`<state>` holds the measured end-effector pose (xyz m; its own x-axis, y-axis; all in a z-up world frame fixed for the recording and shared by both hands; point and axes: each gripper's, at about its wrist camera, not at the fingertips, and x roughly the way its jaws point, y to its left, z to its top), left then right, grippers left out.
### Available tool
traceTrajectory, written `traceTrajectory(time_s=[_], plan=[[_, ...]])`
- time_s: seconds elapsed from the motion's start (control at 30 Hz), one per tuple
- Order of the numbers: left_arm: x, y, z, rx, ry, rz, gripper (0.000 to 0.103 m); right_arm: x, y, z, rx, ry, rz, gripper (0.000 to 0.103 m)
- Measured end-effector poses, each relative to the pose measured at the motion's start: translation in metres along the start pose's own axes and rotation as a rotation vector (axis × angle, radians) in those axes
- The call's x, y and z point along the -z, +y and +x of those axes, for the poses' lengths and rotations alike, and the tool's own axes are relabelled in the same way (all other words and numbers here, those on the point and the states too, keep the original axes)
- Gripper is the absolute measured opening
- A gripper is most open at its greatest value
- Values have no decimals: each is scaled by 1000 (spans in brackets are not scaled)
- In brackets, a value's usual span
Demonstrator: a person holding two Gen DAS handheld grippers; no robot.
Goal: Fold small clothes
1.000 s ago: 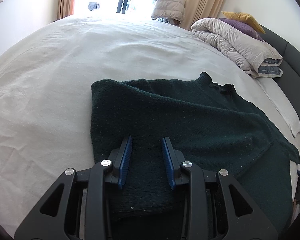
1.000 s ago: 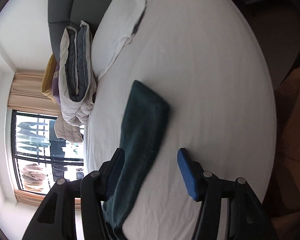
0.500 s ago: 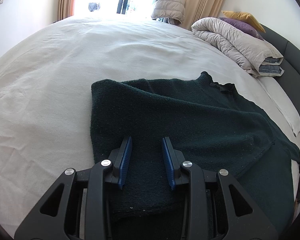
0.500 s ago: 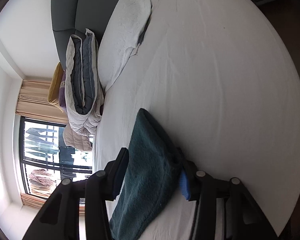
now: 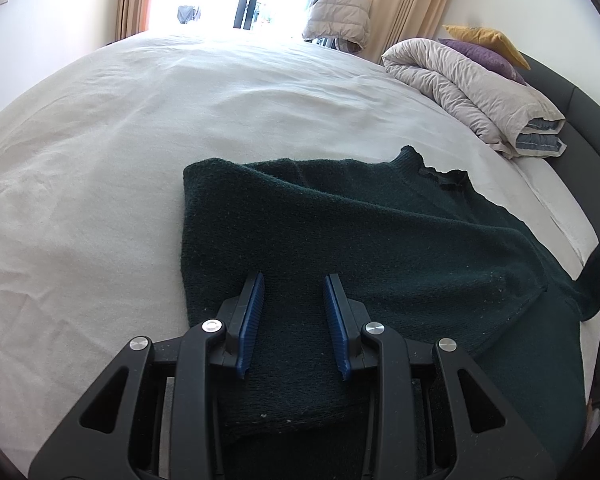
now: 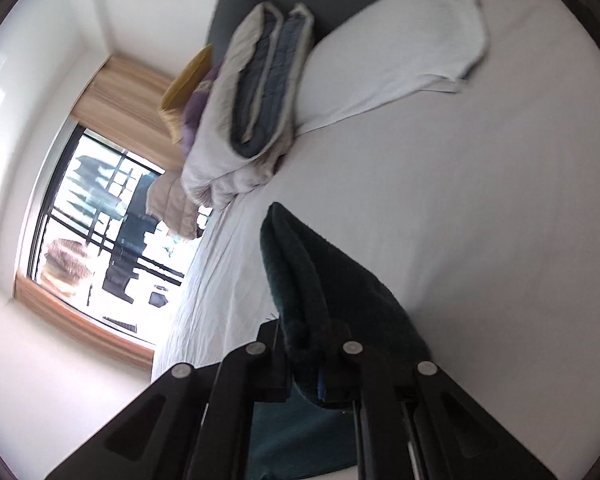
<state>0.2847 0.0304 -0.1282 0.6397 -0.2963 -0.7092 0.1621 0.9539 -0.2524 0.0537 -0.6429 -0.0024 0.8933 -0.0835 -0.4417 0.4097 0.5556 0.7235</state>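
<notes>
Right now dark green sweater [image 5: 380, 248] lies spread on white bed [image 5: 140, 152]. Left claw [image 5: 294, 316] hovers over its near part, blue pads [image 5: 252, 316] apart, gripping nothing. Right claw [image 6: 306, 360] is clamped on a bunched sweater edge [image 6: 320, 292], lifted off the sheet. Folded duvet [image 5: 472, 88] sits near the headboard.

The sweater [image 5: 360, 240] lies on the bed [image 5: 140, 140], folded duvet [image 5: 472, 88] behind.

Dark green sweater [image 5: 380, 248] flat on white bed [image 5: 100, 184], left claw [image 5: 294, 300] parted above its hem.
</notes>
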Motion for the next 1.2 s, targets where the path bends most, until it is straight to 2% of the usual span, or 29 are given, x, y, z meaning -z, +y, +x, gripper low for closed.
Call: traceTrajectory(time_s=[0.1, 0.23, 0.33, 0.43, 0.57, 0.77, 0.9, 1.0, 1.1, 1.17, 1.2], plan=[[1, 2, -1, 10, -4, -9, 30, 40, 83, 27, -55, 66, -178, 10], [1, 8, -2, 35, -10, -33, 30, 123, 178, 65, -107, 158, -422, 9], [1, 12, -3, 61, -15, -55, 30, 191, 223, 99, -139, 252, -522, 9], [2, 18, -4, 97, -20, -87, 30, 250, 250, 128, -146, 327, -601, 9], [3, 25, -6, 141, -27, -128, 30, 299, 268, 152, -131, 377, -676, 9], [4, 30, -10, 181, -33, -169, 30, 343, 270, 160, -144, 450, -746, 9], [-1, 36, -15, 211, -6, -225, 30, 368, 265, 159, -166, 506, -781, 10], [-10, 34, -26, 234, 15, -287, 33, 384, 257, 160, -182, 555, -812, 15], [-22, 19, -43, 275, -14, -298, 65, 388, 249, 160, -227, 604, -782, 32], [-32, 4, -51, 317, -19, -289, 66, 384, 248, 151, -266, 608, -751, 58], [-37, -6, -54, 330, -12, -278, 67, 381, 246, 143, -280, 602, -746, 63]])
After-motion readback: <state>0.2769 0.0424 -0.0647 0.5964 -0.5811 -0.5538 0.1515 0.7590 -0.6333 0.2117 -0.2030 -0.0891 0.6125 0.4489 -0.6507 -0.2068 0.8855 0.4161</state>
